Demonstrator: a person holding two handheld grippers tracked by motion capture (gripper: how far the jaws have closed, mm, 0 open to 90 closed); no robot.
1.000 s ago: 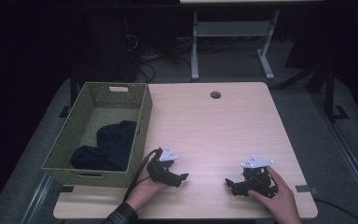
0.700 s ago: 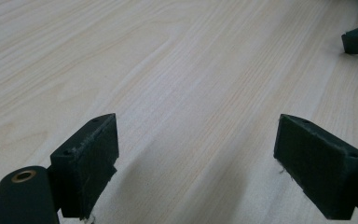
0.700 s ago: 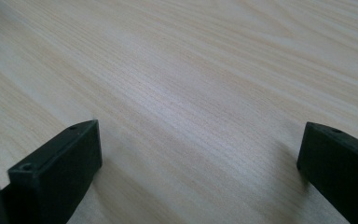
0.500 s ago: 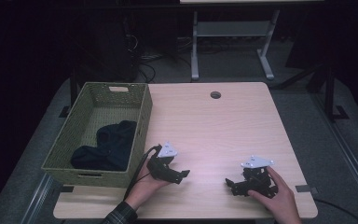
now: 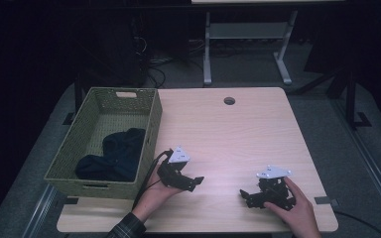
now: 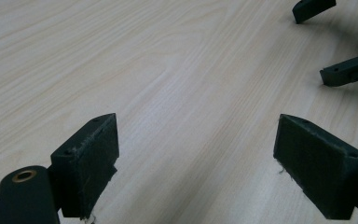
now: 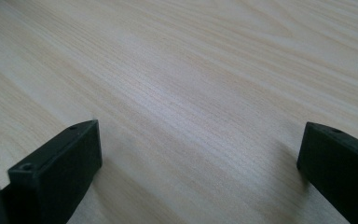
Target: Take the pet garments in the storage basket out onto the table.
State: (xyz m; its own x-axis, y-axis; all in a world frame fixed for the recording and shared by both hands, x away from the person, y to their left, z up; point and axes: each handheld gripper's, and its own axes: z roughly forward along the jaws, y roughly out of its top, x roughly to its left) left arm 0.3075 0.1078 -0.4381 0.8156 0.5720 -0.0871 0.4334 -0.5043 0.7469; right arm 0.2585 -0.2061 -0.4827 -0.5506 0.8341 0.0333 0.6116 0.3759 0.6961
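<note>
Left gripper sits at lower centre-left of the high view, right gripper at lower right; each hand-held, jaws wide apart, gripping nothing.

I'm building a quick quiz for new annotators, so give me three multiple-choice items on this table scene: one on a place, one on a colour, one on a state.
1. Where does the dark cloth lie?
A. On the table between the grippers
B. Inside the woven basket
C. On the floor

2. What colour is the basket?
A. Olive green
B. Red
C. White

3. How do the fingers of the left gripper and the right gripper stand?
A. Both shut on the cloth
B. One open, one shut
C. Both open, holding nothing

Key: 1 B, since the high view shows the cloth down between the basket walls. 2 A, since its woven walls look olive green. 3 C, since each gripper view shows bare wood in the wide gap between its fingers.
</note>
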